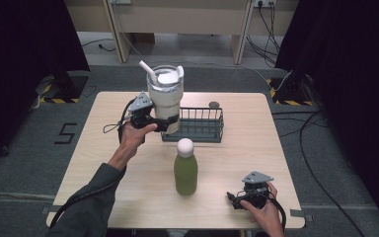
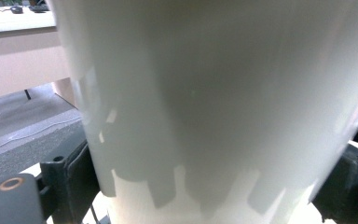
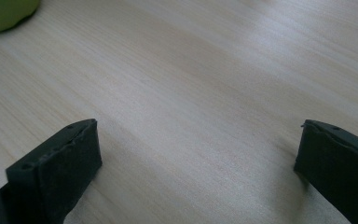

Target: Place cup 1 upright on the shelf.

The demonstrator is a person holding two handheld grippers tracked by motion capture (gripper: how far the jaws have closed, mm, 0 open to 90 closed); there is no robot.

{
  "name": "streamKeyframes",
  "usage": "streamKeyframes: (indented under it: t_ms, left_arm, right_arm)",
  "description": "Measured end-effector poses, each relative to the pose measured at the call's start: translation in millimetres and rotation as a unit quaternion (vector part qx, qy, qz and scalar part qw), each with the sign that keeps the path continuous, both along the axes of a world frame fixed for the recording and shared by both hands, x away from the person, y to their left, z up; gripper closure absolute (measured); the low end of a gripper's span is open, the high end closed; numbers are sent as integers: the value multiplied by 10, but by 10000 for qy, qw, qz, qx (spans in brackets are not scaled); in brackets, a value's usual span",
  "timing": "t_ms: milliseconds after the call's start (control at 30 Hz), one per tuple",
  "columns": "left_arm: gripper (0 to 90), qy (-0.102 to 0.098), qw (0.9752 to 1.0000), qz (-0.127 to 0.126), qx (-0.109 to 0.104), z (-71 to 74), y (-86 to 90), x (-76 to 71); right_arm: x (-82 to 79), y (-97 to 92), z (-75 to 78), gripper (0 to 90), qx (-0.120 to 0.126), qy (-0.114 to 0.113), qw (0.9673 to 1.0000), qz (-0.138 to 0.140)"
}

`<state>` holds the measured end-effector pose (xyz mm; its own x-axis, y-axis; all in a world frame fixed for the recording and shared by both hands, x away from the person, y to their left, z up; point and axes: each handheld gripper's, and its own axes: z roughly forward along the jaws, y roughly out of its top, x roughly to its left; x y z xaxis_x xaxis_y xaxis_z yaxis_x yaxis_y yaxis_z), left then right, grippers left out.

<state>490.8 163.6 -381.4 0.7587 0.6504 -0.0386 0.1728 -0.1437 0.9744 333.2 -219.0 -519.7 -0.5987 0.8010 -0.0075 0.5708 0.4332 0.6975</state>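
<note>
The left gripper (image 1: pixel 164 123) has its fingers (image 2: pixel 70 179) squeezed around a big white cup (image 1: pixel 165 101) with a straw, held up just beside the wire basket (image 1: pixel 197 126). A green bottle (image 1: pixel 185 170) stands upright in the middle of the tabletop (image 1: pixel 237 148). The right gripper (image 1: pixel 234 200) rests low near the front edge, its fingers (image 3: pixel 58 168) wide open and holding nothing.

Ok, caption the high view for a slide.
Left gripper holds white tumbler beside wire basket.
</note>
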Motion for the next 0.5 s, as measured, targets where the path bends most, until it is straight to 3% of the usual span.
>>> streamKeyframes:
  t_ms: [500]
  left_arm:
    - [105, -51, 9999, 74, -59, 10, -178, 239]
  right_arm:
    - [3, -3, 0, 3, -13, -17, 10000, 15]
